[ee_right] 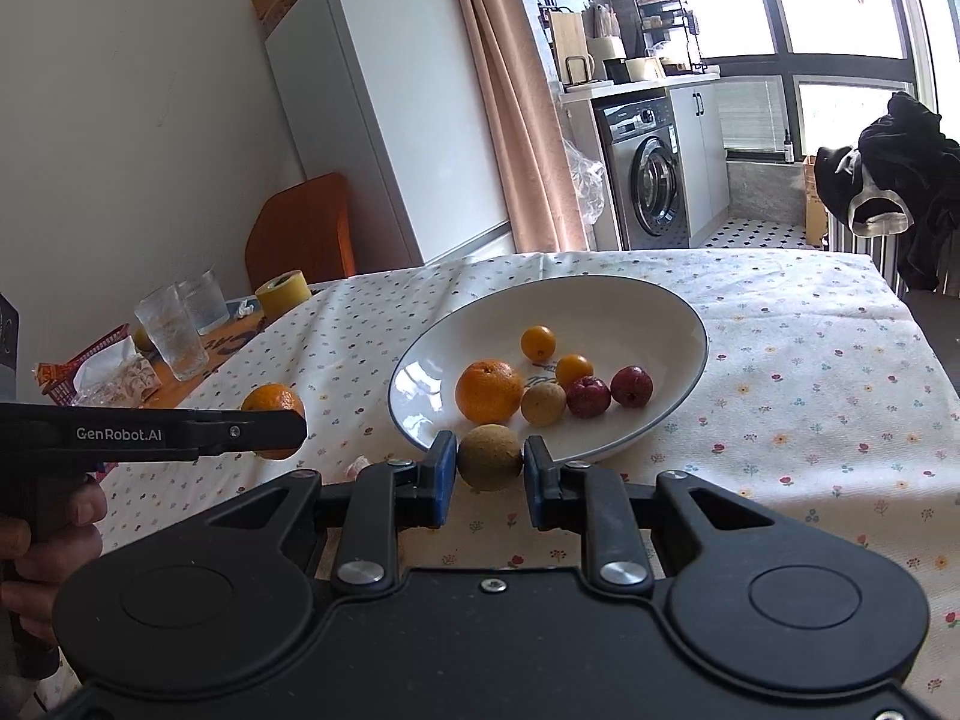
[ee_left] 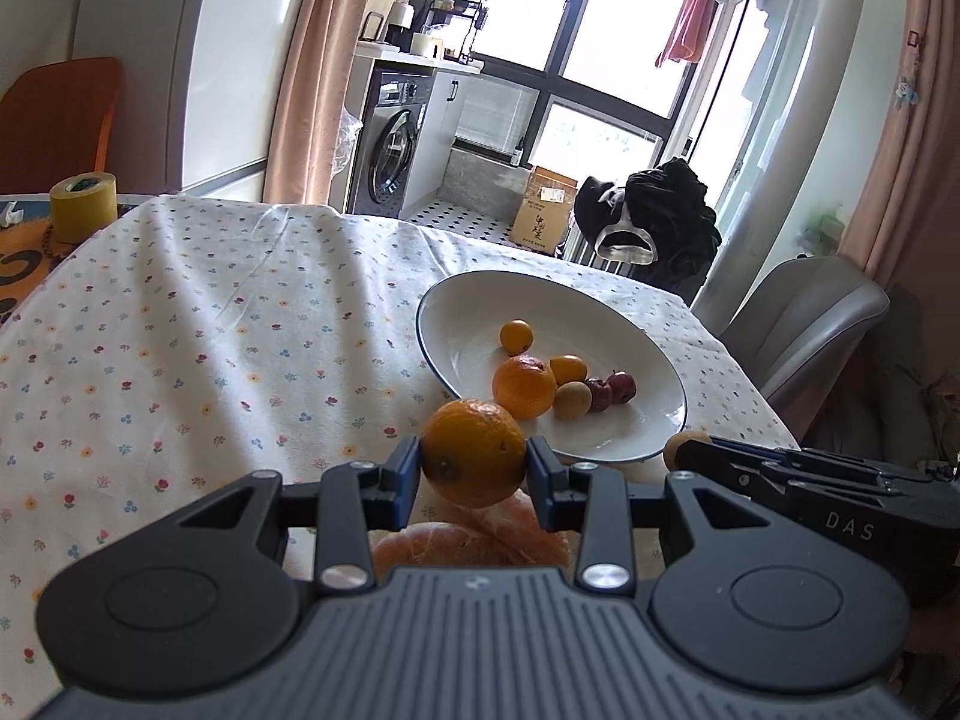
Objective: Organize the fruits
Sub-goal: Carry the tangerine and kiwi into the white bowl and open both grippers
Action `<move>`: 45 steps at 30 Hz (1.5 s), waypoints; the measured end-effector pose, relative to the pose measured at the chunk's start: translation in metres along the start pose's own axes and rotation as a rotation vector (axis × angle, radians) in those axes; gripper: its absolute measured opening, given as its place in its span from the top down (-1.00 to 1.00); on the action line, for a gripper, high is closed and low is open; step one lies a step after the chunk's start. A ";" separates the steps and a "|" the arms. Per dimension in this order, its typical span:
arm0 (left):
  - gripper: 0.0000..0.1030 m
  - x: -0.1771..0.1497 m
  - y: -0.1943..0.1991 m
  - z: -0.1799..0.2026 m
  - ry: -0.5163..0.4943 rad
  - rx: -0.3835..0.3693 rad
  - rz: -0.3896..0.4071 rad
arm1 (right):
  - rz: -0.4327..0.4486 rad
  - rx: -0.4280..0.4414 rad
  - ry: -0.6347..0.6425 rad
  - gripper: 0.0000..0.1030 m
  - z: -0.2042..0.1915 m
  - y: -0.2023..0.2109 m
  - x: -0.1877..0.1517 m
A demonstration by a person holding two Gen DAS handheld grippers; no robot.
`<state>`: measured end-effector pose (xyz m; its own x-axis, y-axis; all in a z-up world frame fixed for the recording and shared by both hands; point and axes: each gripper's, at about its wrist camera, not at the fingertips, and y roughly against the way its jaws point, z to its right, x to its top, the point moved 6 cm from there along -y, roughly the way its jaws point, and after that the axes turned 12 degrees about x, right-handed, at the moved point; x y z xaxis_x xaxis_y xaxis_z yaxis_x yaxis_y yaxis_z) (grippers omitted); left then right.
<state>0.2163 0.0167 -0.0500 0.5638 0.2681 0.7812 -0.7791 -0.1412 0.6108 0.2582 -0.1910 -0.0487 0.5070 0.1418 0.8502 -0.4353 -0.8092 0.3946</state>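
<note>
My left gripper (ee_left: 474, 463) is shut on a large orange (ee_left: 474, 450), held just above the floral tablecloth near the white plate (ee_left: 480, 306). In the plate lie another large orange (ee_left: 524, 387), two small oranges, a tan round fruit (ee_left: 573, 400) and two red fruits (ee_left: 612, 390). My right gripper (ee_right: 489, 463) is shut on a brown round fruit (ee_right: 489, 456) at the near rim of the plate (ee_right: 600, 312). In the right wrist view the left gripper (ee_right: 288, 429) and its orange (ee_right: 273, 405) hang left of the plate.
Pale orange fruit in clear wrap (ee_left: 468, 537) lies under my left gripper. A yellow tape roll (ee_right: 282, 294), two glasses (ee_right: 174, 333) and a red basket (ee_right: 90, 354) stand at the table's left end. A grey chair (ee_left: 798, 312) sits beyond the right edge.
</note>
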 end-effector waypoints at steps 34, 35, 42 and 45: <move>0.30 0.031 -0.053 0.058 -0.118 -0.040 -0.033 | 0.035 -0.038 -0.035 0.40 0.031 -0.001 0.019; 0.30 0.030 -0.053 0.059 -0.118 -0.039 -0.033 | 0.034 -0.040 -0.037 0.40 0.032 -0.001 0.019; 0.08 0.034 -0.051 0.055 -0.105 -0.017 -0.026 | 0.040 -0.040 -0.043 0.25 0.031 0.003 0.016; -0.03 0.037 -0.045 0.050 -0.103 -0.006 -0.010 | 0.038 -0.036 -0.043 0.13 0.030 0.003 0.014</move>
<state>0.2861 -0.0146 -0.0421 0.5967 0.1703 0.7842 -0.7745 -0.1333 0.6183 0.2864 -0.2082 -0.0457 0.5207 0.0867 0.8493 -0.4805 -0.7925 0.3755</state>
